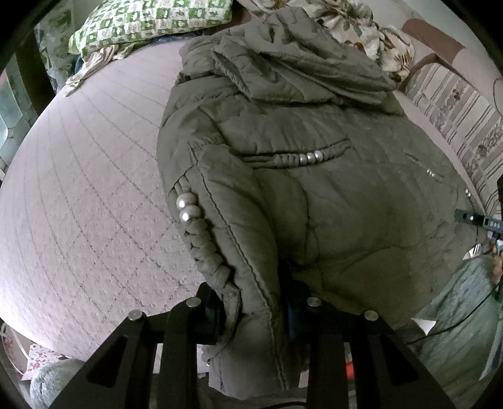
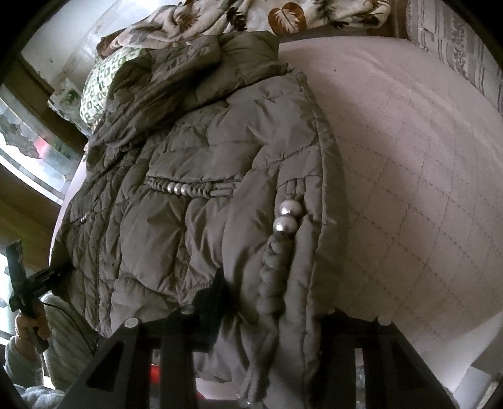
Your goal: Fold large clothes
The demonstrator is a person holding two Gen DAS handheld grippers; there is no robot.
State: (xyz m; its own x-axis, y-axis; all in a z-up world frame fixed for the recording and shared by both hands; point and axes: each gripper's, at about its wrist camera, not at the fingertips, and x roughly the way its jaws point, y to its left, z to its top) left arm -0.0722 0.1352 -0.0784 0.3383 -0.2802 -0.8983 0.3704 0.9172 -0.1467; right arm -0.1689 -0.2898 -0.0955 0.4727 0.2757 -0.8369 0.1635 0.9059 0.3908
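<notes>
Both your grippers, left gripper (image 1: pixel 251 310) and right gripper (image 2: pixel 267 311), have their fingers clamped on the near hem of the olive puffer jacket (image 1: pixel 314 188). It lies spread along the bed (image 1: pixel 94 188), hood toward the pillows, so you're probably gripping both corners to fold it evenly.

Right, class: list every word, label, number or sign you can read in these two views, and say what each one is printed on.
"DAS": white letters on the black body of the right tool, seen at the edge of the left wrist view; the reading is uncertain because the print is small.
Olive padded jacket: no readable label or brand; only silver beads on its trim.
Quilted bedcover, green patterned pillow: patterns only, no text.
</notes>
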